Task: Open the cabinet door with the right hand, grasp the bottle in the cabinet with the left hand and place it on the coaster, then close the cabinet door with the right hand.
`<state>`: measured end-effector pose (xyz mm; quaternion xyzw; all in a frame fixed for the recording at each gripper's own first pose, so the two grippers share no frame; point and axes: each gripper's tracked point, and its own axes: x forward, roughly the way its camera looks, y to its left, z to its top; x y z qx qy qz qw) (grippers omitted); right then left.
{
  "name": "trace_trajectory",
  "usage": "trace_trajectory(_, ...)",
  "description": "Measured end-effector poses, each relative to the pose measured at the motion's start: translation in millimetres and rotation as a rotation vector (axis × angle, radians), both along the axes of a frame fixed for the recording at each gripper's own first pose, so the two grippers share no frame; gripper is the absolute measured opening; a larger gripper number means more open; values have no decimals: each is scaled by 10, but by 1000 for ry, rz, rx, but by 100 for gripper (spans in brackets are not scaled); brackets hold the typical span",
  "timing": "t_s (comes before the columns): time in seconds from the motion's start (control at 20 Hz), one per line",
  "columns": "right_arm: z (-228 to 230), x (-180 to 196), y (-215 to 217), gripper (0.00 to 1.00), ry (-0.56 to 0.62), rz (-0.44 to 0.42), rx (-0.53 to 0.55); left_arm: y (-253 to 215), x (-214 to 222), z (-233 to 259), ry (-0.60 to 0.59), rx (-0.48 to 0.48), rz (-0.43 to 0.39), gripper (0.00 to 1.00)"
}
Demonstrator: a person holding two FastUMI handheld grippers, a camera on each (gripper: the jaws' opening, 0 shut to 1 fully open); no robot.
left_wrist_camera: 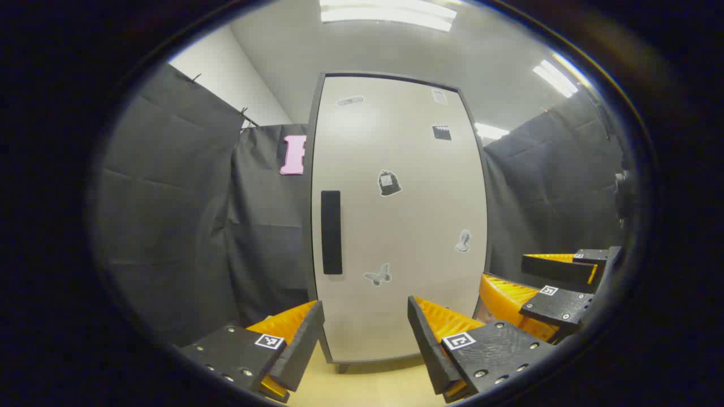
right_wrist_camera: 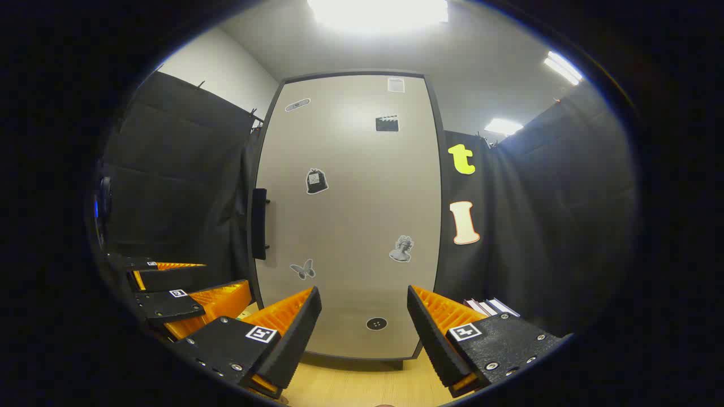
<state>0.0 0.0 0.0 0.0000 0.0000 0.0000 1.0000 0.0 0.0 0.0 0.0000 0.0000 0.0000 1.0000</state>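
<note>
Right gripper view: closed cabinet door (right_wrist_camera: 350,220), bottle presumably hidden behind. Right gripper (right_wrist_camera: 363,316) and left gripper (left_wrist_camera: 365,333) gape wide, empty. Best reach left, pinch the handle (right_wrist_camera: 259,224) squarely, pull steadily.

Dark grey cloth curtains (left_wrist_camera: 186,215) hang in creased folds on both sides of the booth, clipped along their top edge. Above them at the left rises a plain white wall (left_wrist_camera: 226,73), meeting a pale grey ceiling (left_wrist_camera: 498,62). Long fluorescent ceiling lights (left_wrist_camera: 387,12) glow overhead, one straight above and others off to the right, glaring strongly in the right gripper view. Below lies a light wooden worktop (right_wrist_camera: 362,387) with a fine grain. A few thin books (right_wrist_camera: 489,307) stand low against the right-hand curtain.
</note>
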Motion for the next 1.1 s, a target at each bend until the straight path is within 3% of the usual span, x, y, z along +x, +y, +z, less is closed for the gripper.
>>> trace_trajectory(0.5,42,23,-13,94,-5,-20,-2,55,14,8,-22,-28,-15,85)
trace_trajectory(0.9,129,22,-101,94,-42,-57,-19,219,20,70,-64,-47,52,87)
trace_trajectory(1.1,175,38,-118,95,-57,-63,-9,200,-3,33,-53,-67,31,87)
